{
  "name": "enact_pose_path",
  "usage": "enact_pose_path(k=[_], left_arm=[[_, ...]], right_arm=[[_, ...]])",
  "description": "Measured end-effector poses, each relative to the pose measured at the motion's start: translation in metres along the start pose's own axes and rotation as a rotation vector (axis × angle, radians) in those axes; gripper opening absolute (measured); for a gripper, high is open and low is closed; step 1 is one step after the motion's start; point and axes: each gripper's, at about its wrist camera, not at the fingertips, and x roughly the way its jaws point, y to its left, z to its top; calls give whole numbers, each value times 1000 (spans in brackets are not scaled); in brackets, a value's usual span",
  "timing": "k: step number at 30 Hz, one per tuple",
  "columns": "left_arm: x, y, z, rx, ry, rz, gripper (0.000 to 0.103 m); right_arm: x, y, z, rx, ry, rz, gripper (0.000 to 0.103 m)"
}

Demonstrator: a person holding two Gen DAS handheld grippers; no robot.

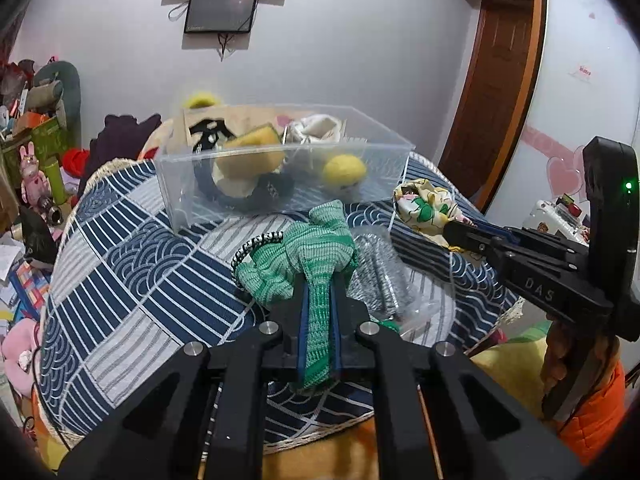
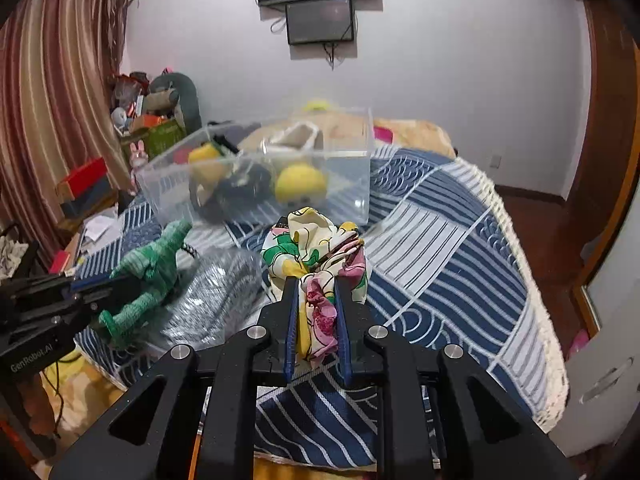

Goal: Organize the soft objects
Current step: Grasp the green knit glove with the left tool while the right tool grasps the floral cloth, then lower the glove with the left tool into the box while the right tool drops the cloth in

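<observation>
My left gripper [image 1: 319, 284] is shut on a green knitted dinosaur toy [image 1: 308, 248] and holds it above the patterned cloth; it also shows in the right wrist view [image 2: 150, 268]. My right gripper [image 2: 316, 284] is shut on a floral cloth bundle [image 2: 316, 248], seen from the side in the left wrist view [image 1: 428, 204]. A clear plastic box [image 1: 280, 196] stands just beyond both on the bed and holds a yellow ball [image 1: 344, 170], a yellow plush and other soft items. The box also shows in the right wrist view [image 2: 352, 184].
A blue and white patterned cloth [image 1: 132, 272] covers the bed. A grey knit item in a clear plastic bag [image 1: 380, 276] lies between the two grippers. Clutter and toys [image 1: 36, 168] stand left of the bed. A wooden door [image 1: 496, 80] is at the right.
</observation>
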Motion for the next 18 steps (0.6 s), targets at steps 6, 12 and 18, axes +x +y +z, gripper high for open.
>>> enact_pose_path(k=[6, 12, 18], left_arm=[[-19, -3, 14, 17, -56, -7, 9], [-17, -2, 23, 43, -66, -33, 9], [18, -2, 10, 49, 72, -87, 9]], right_arm=[[-14, 2, 11, 1, -50, 6, 15], [-19, 9, 22, -13, -81, 26, 15], [-20, 17, 34, -29, -103, 52, 15]])
